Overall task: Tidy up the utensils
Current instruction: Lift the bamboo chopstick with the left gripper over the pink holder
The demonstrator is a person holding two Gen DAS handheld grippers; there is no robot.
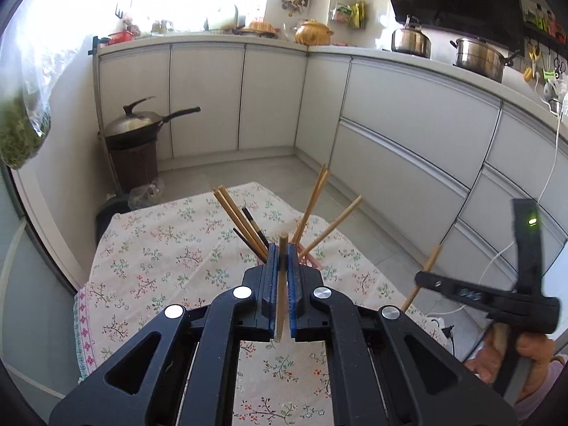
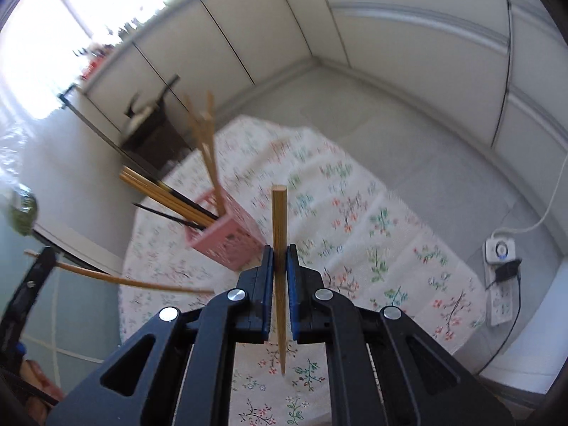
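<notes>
Kitchen cabinets are wrapping around a desk with a floral cloth. Left gripper is pinching one wooden chopstick, jaws basically closed on it. Right gripper is doing the same with another chopstick. Pink holder is sitting on the desk just ahead, chopsticks fanning out of it.

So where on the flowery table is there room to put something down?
Bare tablecloth lies open to the right of the pink basket, out to the table's edge. In the left wrist view, cloth left of the chopsticks is bare too. It is crowded around the basket, where bamboo and dark chopsticks fan outward.
</notes>
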